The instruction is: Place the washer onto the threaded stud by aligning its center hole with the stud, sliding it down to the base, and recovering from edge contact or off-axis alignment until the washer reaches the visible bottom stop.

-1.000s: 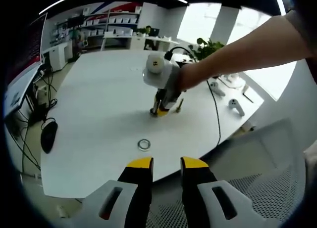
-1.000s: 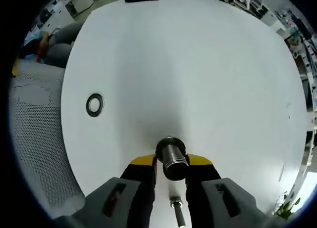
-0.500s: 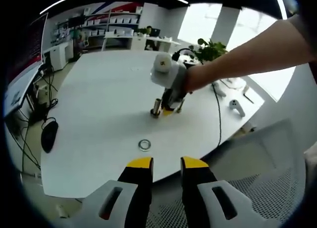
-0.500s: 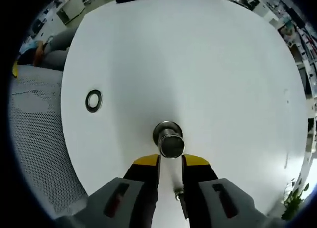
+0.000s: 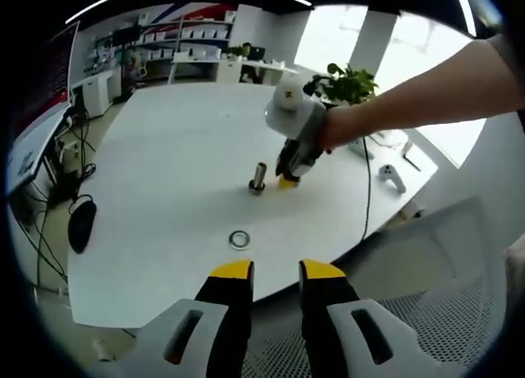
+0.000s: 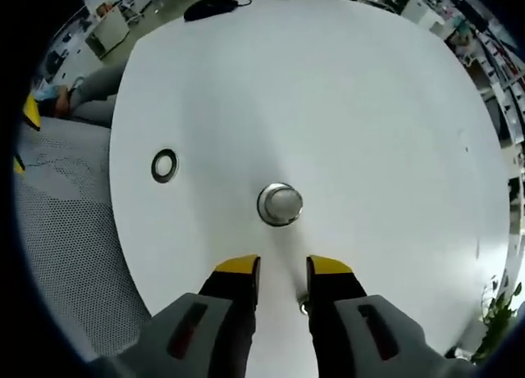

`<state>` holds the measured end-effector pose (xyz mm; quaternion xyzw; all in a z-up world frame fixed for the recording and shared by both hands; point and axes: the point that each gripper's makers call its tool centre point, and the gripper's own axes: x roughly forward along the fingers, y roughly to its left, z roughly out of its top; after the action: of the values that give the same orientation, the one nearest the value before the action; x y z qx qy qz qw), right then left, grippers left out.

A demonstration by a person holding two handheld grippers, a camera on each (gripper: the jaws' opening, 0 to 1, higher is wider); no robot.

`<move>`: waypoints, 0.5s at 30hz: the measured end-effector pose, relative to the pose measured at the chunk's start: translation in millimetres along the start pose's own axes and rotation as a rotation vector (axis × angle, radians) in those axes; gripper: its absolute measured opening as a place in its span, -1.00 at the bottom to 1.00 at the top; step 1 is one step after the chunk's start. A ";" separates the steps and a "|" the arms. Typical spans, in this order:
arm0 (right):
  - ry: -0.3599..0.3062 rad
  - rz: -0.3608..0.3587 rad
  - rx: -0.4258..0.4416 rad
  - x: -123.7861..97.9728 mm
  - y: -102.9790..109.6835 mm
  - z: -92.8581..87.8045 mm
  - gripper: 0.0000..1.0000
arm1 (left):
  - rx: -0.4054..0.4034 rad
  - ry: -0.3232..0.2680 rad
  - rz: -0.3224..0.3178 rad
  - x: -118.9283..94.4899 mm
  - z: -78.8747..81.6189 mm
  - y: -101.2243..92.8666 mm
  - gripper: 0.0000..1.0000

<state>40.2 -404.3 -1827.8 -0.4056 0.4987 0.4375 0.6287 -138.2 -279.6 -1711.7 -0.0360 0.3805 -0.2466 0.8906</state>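
Your washer (image 5: 239, 239) lies flat on the white table (image 5: 164, 173), at 6 o'clock from the upright stud (image 5: 258, 178) and well apart from it. It looks thin, stiff, light and probably slick, so pinch it across the rim. Your left gripper (image 5: 275, 270) hovers with jaws apart and empty. Your right gripper (image 6: 283, 266) looks straight down on the stud (image 6: 280, 204), jaws apart; its view puts the washer (image 6: 165, 165) at 9 o'clock, and only the left gripper view gives the stud's height.

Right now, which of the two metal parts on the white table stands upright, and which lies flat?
The threaded stud stands upright near the table's middle, just beyond the right gripper's fingers. The washer, a thin ring, lies flat off to the side, nearer the table's edge.
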 end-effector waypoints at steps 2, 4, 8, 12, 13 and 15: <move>-0.013 -0.004 0.014 -3.2 2.6 1.3 -0.48 | 0.002 0.003 -0.001 0.3 -0.5 -0.3 -0.61; -0.036 0.001 0.025 -7.1 8.6 3.2 -0.47 | 0.005 0.002 -0.002 0.3 -0.5 -0.5 -0.61; -0.036 -0.004 0.023 -12.1 15.8 -2.7 -0.46 | 0.009 0.003 -0.008 0.2 -0.2 -1.7 -0.60; -0.079 0.014 0.090 -17.7 23.0 -0.7 -0.44 | 0.007 0.004 -0.011 0.1 -0.9 -2.2 -0.60; -0.085 0.012 0.089 -18.7 24.4 -1.2 -0.43 | 0.009 0.003 -0.010 -0.1 -0.8 -2.1 -0.60; -0.090 0.013 0.087 -20.0 29.3 -1.0 -0.41 | 0.005 -0.004 -0.010 -0.1 0.2 -1.6 -0.60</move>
<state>9.5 -399.7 -1810.5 -0.3544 0.4912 0.4373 0.6648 -138.8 -281.1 -1711.1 -0.0360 0.3780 -0.2522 0.8901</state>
